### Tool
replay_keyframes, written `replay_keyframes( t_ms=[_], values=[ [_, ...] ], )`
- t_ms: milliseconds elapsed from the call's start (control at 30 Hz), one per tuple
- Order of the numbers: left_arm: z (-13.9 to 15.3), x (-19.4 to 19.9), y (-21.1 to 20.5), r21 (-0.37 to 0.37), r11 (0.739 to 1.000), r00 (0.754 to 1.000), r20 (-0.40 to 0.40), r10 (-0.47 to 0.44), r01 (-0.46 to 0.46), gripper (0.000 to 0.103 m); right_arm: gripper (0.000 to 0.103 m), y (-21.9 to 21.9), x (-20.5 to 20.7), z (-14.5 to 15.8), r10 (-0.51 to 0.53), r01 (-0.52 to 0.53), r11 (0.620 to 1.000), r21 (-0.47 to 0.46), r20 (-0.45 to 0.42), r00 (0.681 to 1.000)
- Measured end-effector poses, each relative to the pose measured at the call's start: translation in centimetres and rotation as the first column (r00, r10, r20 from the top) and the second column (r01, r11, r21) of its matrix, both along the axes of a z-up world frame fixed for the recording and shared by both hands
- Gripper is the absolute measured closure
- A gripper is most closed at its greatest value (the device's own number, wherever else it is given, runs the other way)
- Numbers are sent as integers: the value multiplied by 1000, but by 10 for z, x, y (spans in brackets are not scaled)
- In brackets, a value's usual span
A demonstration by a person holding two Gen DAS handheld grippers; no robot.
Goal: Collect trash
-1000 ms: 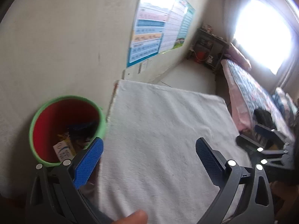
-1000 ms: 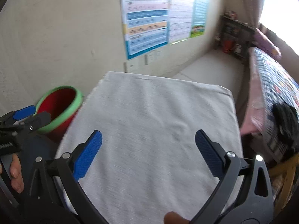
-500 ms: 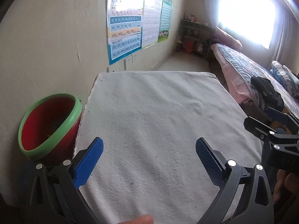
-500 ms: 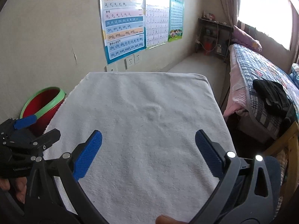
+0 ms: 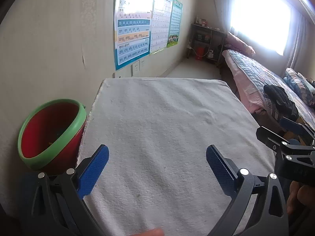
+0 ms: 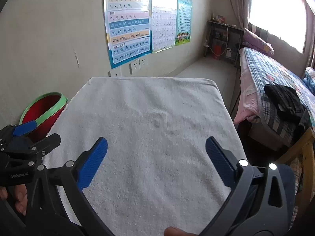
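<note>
Trash bucket at the left edge of the cloth-covered surface; both tongs empty.

Item: red bucket with green rim [image 5: 51,131], standing on the floor against the wall, just beside the left edge of the surface [image 5: 157,122]; scraps show dimly inside, contents otherwise unclear. Placed low and close, likely so trash can be dropped straight off the edge. Surface: white towel, no loose trash visible on it. Left tongs [image 5: 157,165]: blue pads well apart, holding nothing, hovering over the near part of the surface. Right tongs [image 6: 156,157]: likewise spread and empty, to the right. Judged: collection looks complete or nearly so. Surroundings: wall charts [image 6: 128,25] far, bed [image 6: 275,82] right.
</note>
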State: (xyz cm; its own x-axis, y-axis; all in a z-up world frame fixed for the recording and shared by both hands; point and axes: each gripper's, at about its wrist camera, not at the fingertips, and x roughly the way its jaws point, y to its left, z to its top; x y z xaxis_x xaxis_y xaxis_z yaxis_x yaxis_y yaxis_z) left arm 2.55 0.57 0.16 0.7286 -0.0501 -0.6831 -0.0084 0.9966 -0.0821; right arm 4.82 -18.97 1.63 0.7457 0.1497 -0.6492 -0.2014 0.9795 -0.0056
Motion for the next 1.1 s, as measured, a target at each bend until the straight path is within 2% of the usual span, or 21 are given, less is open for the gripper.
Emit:
replay_keyframes(
  t_ms=[467, 1100],
  values=[
    [-1, -3, 8, -24, 999, 1000, 5, 30, -30, 8, 5, 4, -8, 5, -12, 13, 1000, -11, 41, 999],
    [0, -7, 6, 4, 999, 999, 8, 41, -41, 8, 5, 13, -16, 4, 25, -24, 999, -29, 45, 999]
  ],
)
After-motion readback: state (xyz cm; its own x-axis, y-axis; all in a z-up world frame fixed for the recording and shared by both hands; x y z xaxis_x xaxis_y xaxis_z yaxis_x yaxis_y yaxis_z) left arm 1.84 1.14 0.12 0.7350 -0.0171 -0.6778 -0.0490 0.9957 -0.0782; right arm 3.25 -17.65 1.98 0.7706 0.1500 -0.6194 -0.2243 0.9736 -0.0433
